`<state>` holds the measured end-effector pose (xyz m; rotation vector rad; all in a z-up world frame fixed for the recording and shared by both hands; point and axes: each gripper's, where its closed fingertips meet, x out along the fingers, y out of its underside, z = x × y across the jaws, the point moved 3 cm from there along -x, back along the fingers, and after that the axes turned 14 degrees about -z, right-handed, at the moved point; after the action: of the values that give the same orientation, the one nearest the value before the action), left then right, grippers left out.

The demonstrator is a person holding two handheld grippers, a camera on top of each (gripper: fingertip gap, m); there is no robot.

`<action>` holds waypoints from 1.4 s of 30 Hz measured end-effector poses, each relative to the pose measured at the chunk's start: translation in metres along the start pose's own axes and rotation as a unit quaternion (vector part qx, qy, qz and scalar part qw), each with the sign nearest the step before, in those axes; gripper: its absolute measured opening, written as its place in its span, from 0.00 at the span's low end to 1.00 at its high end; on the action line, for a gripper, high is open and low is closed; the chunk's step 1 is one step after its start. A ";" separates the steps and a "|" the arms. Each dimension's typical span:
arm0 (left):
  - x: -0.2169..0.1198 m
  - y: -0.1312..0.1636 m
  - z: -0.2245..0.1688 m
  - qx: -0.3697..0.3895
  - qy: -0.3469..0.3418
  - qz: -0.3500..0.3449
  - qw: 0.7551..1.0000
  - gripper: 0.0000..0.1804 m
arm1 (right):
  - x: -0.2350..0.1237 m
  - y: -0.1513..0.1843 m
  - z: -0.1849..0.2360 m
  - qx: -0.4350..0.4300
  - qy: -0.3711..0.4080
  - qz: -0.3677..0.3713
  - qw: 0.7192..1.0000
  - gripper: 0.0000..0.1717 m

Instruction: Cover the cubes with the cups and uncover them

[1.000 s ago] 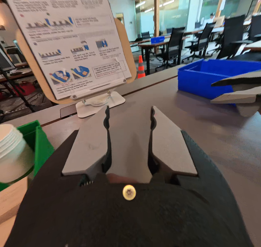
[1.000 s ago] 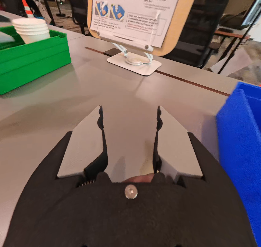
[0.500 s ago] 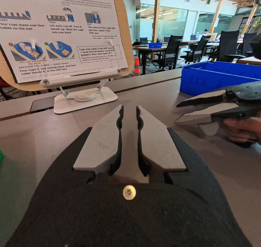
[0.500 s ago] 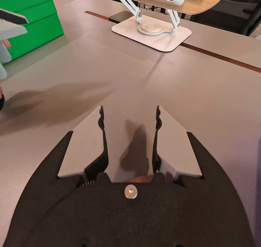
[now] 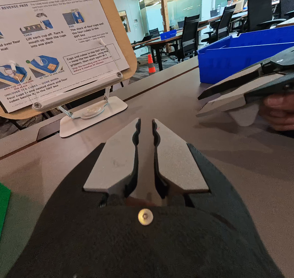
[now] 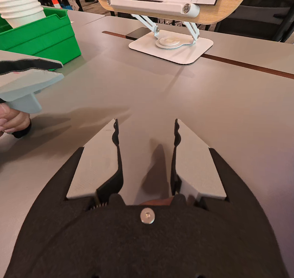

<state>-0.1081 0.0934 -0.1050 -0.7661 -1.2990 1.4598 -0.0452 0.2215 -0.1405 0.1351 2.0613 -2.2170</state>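
Observation:
My left gripper (image 5: 146,119) hovers over the grey table (image 5: 159,95). Its jaws stand only a narrow gap apart with nothing between them. My right gripper (image 6: 145,119) is open wide and empty over the same table (image 6: 206,103). Each gripper shows in the other's view: the right one (image 5: 198,106) at the right, the left one (image 6: 62,70) at the left, both held by hands. A stack of white cups (image 6: 20,8) stands in a green bin (image 6: 44,38) at the far left. No cubes are in view.
A blue bin (image 5: 230,60) sits at the far right of the table. An instruction board on a white stand (image 5: 93,112) stands at the back middle; it also shows in the right wrist view (image 6: 171,46). A corner of the green bin (image 5: 4,206) shows at the left.
My left gripper's jaws have narrowed from wide open to a slim gap, on air. It swung right, away from the green bin and cups. My right gripper stayed open and tilted towards the table.

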 end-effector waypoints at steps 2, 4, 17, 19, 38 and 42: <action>0.000 0.000 0.002 -0.008 -0.003 0.000 1.000 0.07 | 0.000 0.000 0.000 -0.001 -0.001 0.001 1.000 0.39; 0.001 0.001 0.004 -0.006 -0.005 0.001 1.000 0.07 | 0.001 0.001 0.001 -0.003 -0.001 0.003 1.000 0.39; 0.005 0.010 -0.008 0.072 0.015 0.032 0.997 0.09 | 0.003 0.004 0.002 -0.009 -0.003 0.017 1.000 0.38; 0.004 0.010 -0.007 0.070 0.011 0.034 0.997 0.10 | 0.004 0.005 0.004 -0.016 -0.005 0.023 1.000 0.37; 0.001 0.009 0.004 0.060 -0.019 0.033 0.997 0.11 | 0.010 0.009 0.018 -0.069 -0.022 0.042 0.997 0.36; -0.007 0.008 0.009 0.013 -0.050 0.042 0.998 0.19 | 0.009 0.008 0.018 -0.063 -0.025 0.034 0.997 0.35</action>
<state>-0.1163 0.0845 -0.1121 -0.7471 -1.3335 1.5977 -0.0527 0.2029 -0.1480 0.1358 2.1289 -2.0253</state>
